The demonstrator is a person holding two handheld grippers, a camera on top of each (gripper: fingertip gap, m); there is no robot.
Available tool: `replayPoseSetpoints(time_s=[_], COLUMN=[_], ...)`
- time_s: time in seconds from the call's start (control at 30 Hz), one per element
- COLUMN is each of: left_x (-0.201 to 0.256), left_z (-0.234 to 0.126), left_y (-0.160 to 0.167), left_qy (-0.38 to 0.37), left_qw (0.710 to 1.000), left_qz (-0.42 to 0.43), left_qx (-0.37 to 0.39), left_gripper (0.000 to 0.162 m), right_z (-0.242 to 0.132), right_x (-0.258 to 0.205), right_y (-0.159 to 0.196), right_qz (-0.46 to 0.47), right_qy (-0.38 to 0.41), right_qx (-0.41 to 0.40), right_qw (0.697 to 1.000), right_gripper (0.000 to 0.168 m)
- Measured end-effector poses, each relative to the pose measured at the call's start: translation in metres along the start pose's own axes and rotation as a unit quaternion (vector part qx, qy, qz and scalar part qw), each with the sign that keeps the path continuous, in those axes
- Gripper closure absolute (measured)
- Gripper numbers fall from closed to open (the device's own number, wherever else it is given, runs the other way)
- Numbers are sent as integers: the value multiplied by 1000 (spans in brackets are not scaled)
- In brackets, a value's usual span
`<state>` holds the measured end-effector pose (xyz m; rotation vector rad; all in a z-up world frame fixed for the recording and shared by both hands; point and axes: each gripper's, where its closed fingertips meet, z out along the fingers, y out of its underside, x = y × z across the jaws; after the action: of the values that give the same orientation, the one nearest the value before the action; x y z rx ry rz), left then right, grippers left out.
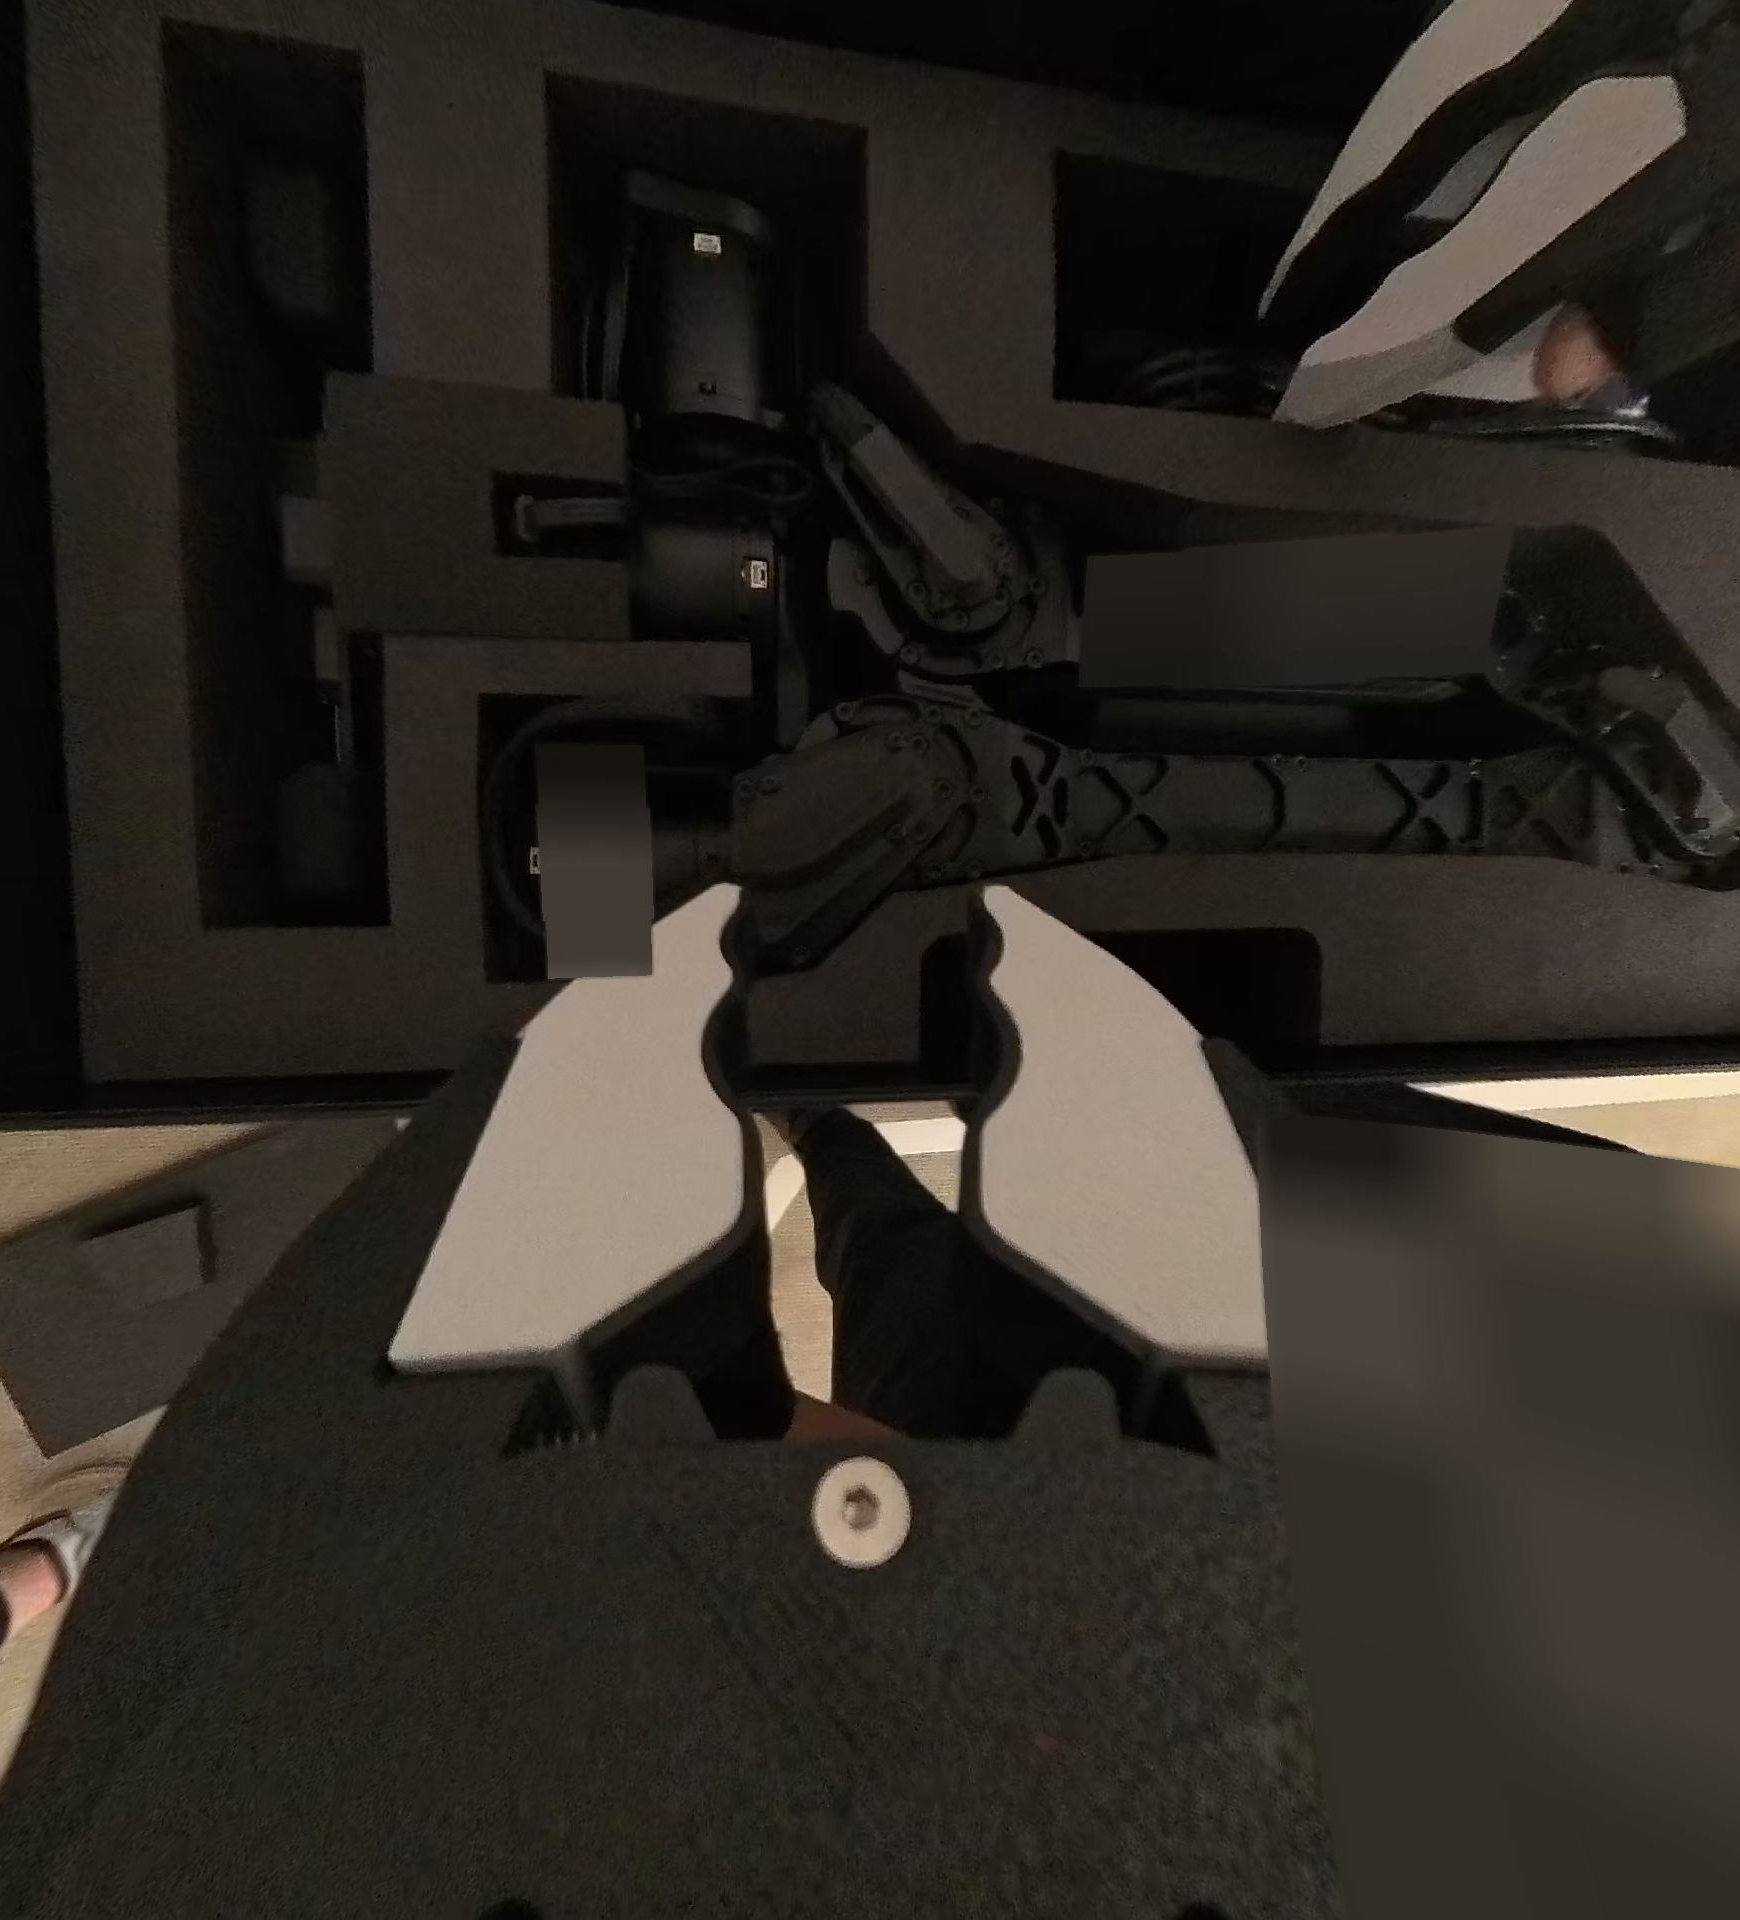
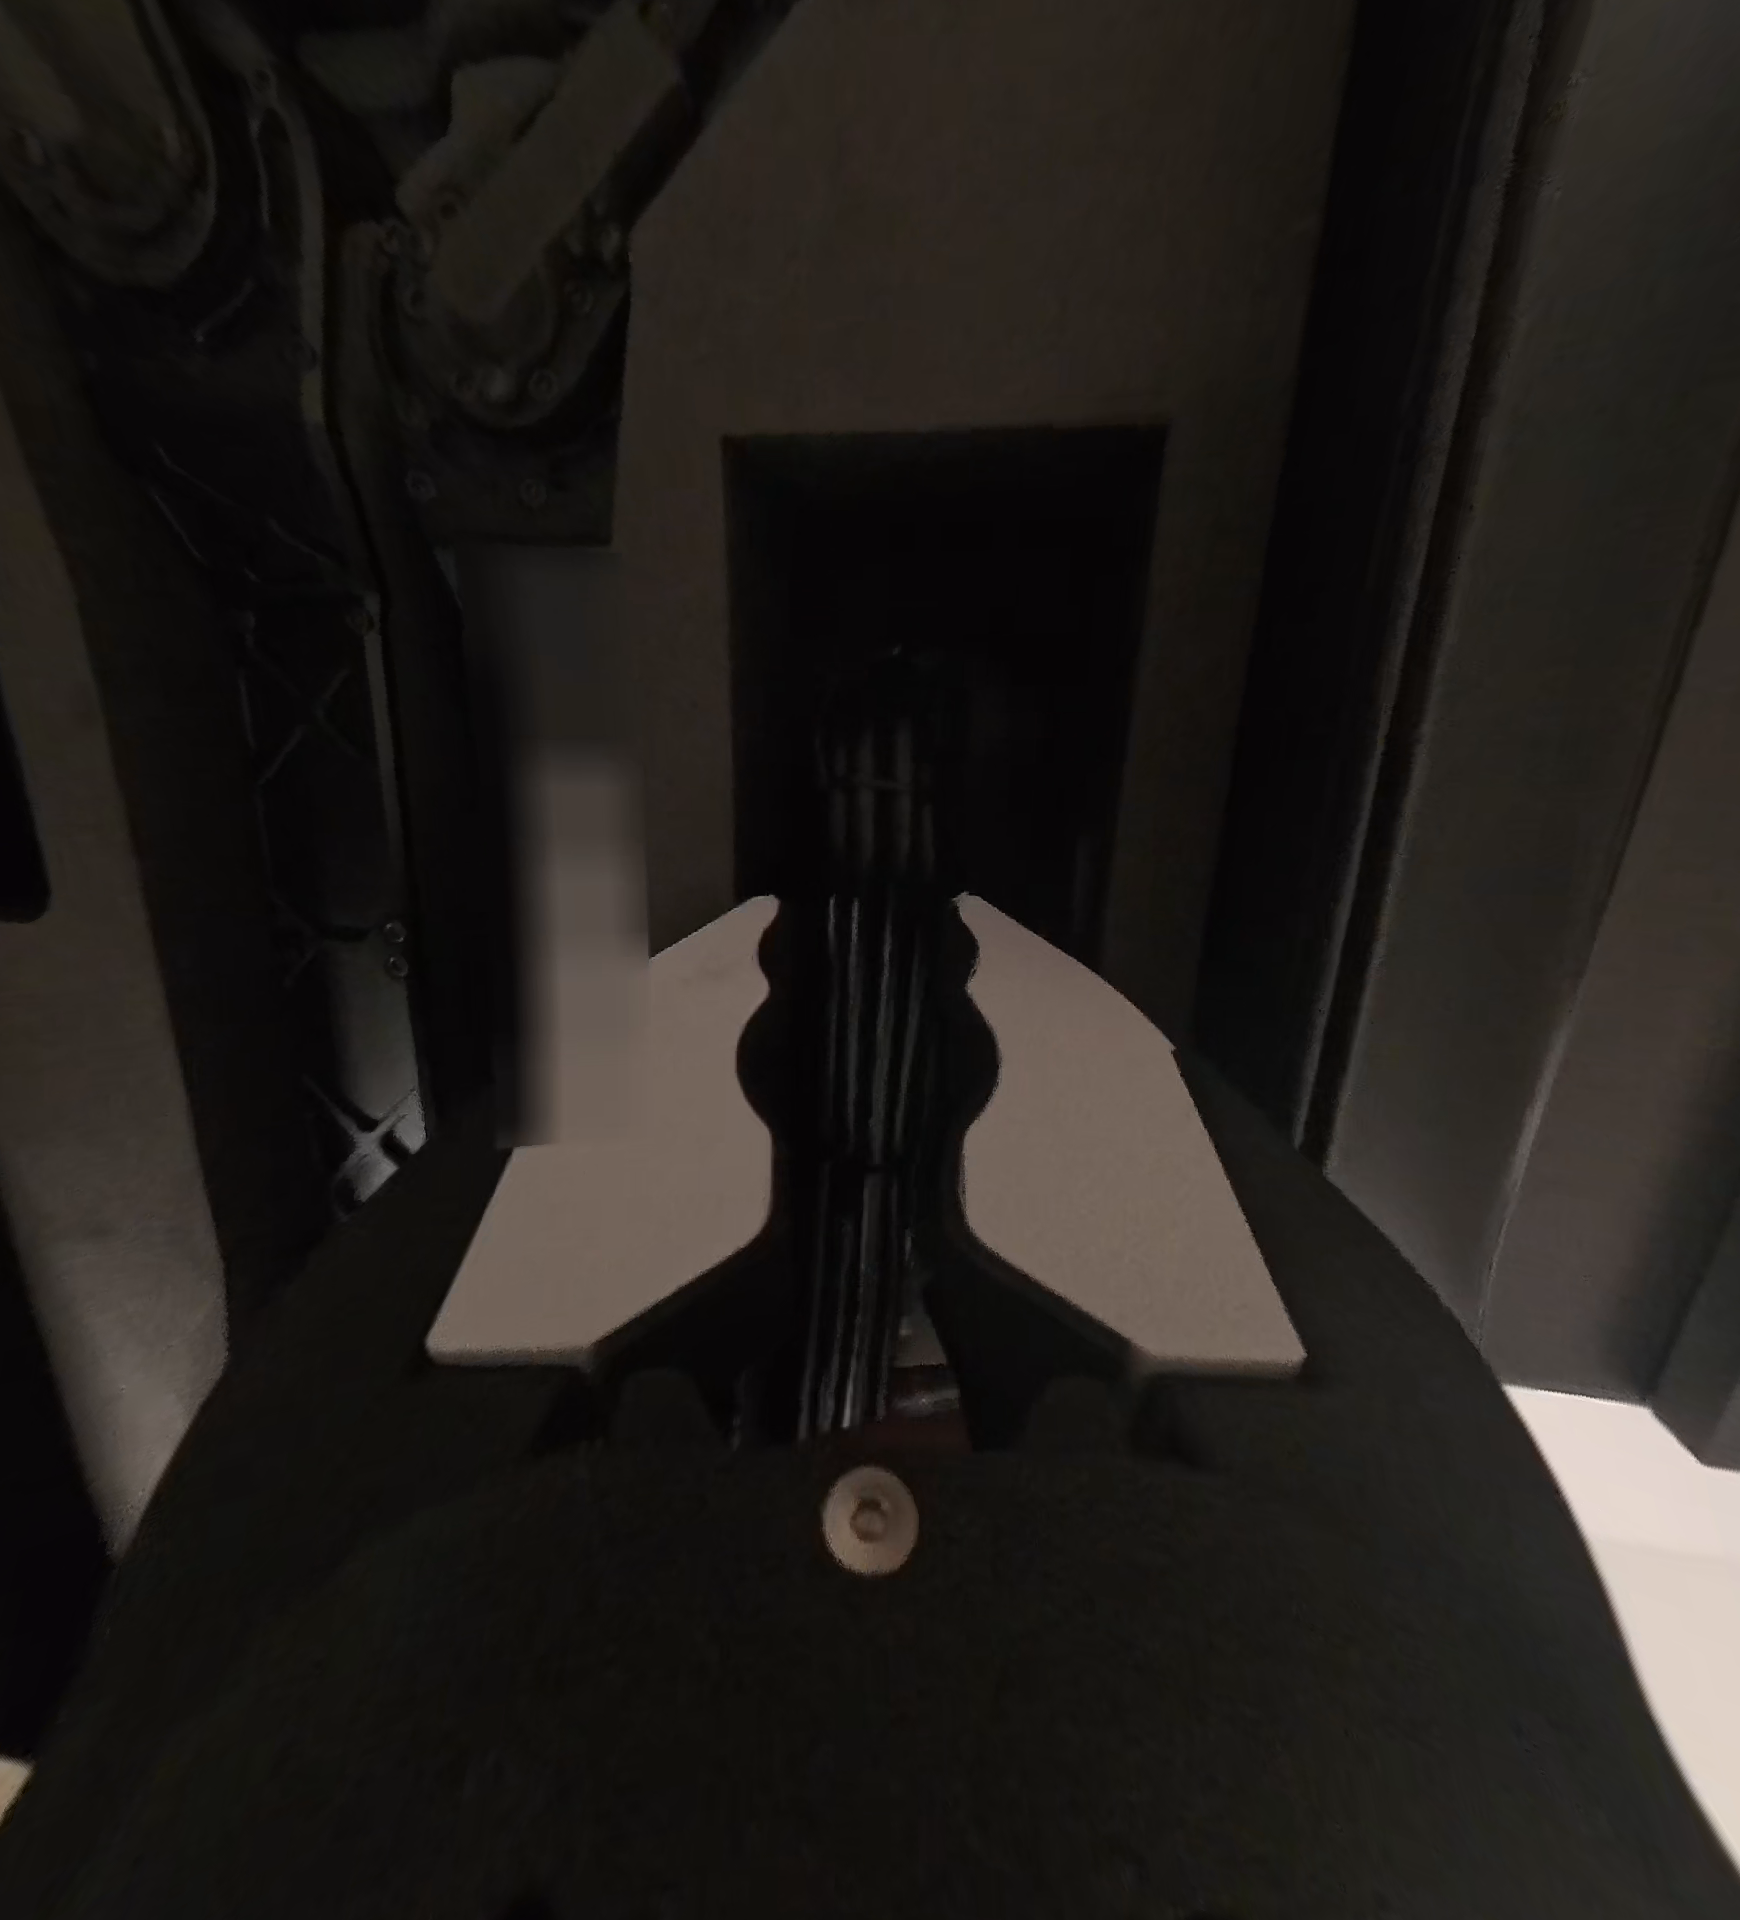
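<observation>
A black foam-lined case (image 1: pixel 949 260) lies open below me with a folded black robot arm (image 1: pixel 1209 810) in its cut-outs. My left gripper (image 1: pixel 858 925) has white fingers (image 1: pixel 596 1143). It is open and empty, hovering over the arm's near joint by the case's front edge. My right gripper (image 2: pixel 871 914) is shut on a bundle of black cables (image 2: pixel 871 1039) that runs out of a dark rectangular pocket (image 2: pixel 949 623) in the foam. In the left wrist view the right gripper (image 1: pixel 1302 343) reaches into the top right pocket, over a coiled cable (image 1: pixel 1531 416).
A loose black foam piece (image 1: pixel 87 1320) lies on the beige floor left of the case. A person's dark-trousered legs (image 1: pixel 876 1247) and a shoe (image 1: pixel 45 1558) show below the case's front edge. The dark case wall (image 2: pixel 1572 727) rises on the right over a white surface (image 2: pixel 1676 1610). The grippers' ends are close to 20 cm from one another. From my right tips it is roughly 10 cm to the black foam-lined case (image 1: pixel 949 260); from my left, 20 cm. Look for it in the right wrist view (image 2: pixel 946 179) too.
</observation>
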<state>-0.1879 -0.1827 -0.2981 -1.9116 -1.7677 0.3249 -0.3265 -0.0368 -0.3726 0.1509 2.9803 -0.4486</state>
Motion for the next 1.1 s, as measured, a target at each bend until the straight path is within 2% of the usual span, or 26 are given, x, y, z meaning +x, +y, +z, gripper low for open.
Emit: replayPoseSetpoints(time_s=[0.1, 0.23, 0.37, 0.53, 0.7, 0.83, 1.1], left_x=[0, 0, 0, -1, -4, -6, 3], left_z=[-2, -4, -6, -8, -10, -12, -5], left_y=[1, 2, 4, 5, 6, 0, -25], left_qy=[-3, -1, 0, 2, 2, -1, 17], left_qw=[1000, 1000, 1000, 1000, 1000, 1000, 999], left_qz=[4, 2, 4, 5, 4, 16, 39], left_qx=[2, 4, 5, 7, 8, 12, 27], left_gripper=[124, 124, 124, 124, 124, 125, 125], right_z=[5, 9, 13, 19, 18, -7, -90], right_x=[6, 4, 7, 11, 13, 11, 12], right_y=[0, 2, 1, 2, 1, -3, -15], right_qz=[-38, -7, -33, -14, -31, -37, 31], right_qy=[60, 40, 60, 82, 87, 84, 55], right_qx=[-19, -30, -50, -61, -36, -17, 61], right_qw=[997, 999, 996, 995, 995, 996, 996], right_gripper=[137, 140, 144, 144, 146, 145, 147])
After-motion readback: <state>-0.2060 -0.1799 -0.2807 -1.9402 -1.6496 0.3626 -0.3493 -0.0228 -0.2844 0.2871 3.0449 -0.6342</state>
